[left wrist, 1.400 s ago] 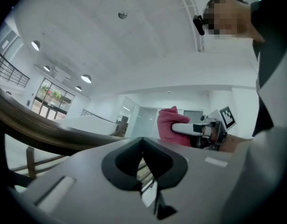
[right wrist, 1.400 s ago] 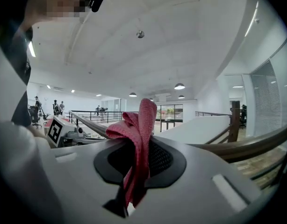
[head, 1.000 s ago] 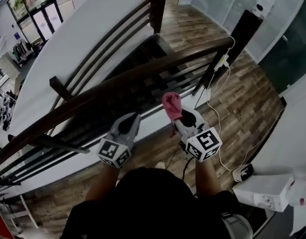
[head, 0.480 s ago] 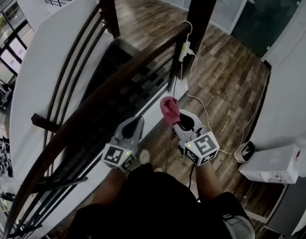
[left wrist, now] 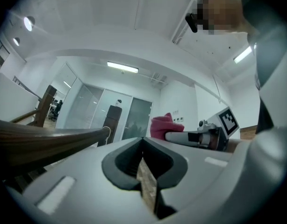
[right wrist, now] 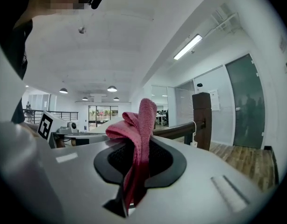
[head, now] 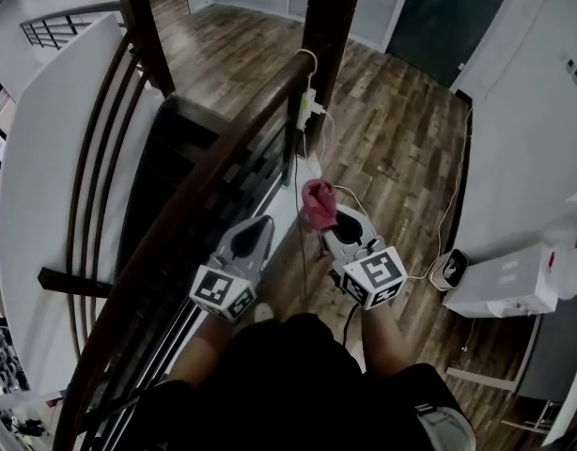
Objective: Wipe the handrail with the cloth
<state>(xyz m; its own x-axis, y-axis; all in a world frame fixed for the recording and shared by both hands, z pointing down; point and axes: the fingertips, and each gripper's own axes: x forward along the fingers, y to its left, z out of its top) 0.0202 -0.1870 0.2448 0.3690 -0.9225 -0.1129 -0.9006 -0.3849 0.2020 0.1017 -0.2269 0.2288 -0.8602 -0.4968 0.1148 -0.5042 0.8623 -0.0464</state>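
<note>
The approach step is prob. being done: the pink cloth (head: 319, 203) is being pinched in the closed jaws of the right gripper (head: 329, 224), near but off the handrail (head: 185, 205), the left gripper (head: 255, 227) w/ jaws together, empty; next, the cloth needs bringing onto the rail top.
</note>
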